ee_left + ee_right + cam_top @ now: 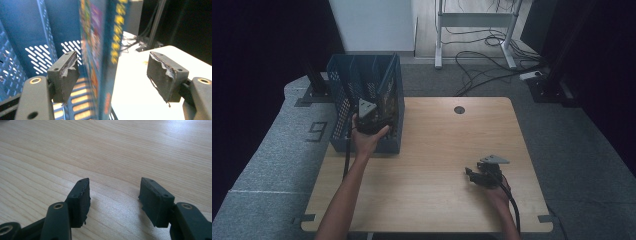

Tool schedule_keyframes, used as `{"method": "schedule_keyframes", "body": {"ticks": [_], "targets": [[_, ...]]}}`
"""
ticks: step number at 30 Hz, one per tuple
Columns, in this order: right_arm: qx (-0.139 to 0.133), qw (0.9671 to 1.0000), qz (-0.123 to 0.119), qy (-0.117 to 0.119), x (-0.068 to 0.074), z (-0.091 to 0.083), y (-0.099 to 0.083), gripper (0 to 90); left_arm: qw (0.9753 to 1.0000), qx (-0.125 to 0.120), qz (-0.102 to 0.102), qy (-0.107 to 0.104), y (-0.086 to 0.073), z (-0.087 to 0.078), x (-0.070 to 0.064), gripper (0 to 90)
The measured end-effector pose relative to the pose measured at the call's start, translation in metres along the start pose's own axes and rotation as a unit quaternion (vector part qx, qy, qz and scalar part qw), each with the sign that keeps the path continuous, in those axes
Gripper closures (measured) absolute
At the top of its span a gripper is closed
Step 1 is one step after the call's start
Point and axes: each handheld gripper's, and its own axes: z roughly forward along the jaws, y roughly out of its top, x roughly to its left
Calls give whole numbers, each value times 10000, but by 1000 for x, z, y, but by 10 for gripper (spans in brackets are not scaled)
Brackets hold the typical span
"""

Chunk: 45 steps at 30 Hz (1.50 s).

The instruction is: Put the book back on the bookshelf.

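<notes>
A blue perforated file basket stands on the wooden table's far left corner. A thin book with a colourful cover stands upright in the basket's right side. My left gripper reaches into the basket; its jaws are open and straddle the book, with a gap on each side. My right gripper hovers low over the table's near right part. It is open, with bare wood between its fingers.
A dark cable hole sits near the table's far edge. Behind the table are a white desk frame and loose cables on the grey floor. Dark curtains close both sides.
</notes>
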Motion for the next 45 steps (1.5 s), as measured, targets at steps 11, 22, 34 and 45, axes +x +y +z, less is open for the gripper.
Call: {"method": "schedule_keyframes", "body": {"ticks": [11,22,34,45], "targets": [[-9,10000,26,8,0,0,0,409,9995,234,97,-169,-17,-22,-9,230],[-6,10000,0,-20,1,1,0,409,9980,365,182,-484,-35,-42,-17,222],[-5,10000,4,-12,0,0,0,408,9948,589,179,-809,-59,-58,-35,268],[-3,10000,-9,-24,1,1,0,408,9898,905,-35,-1097,-96,-71,-39,257]]}}
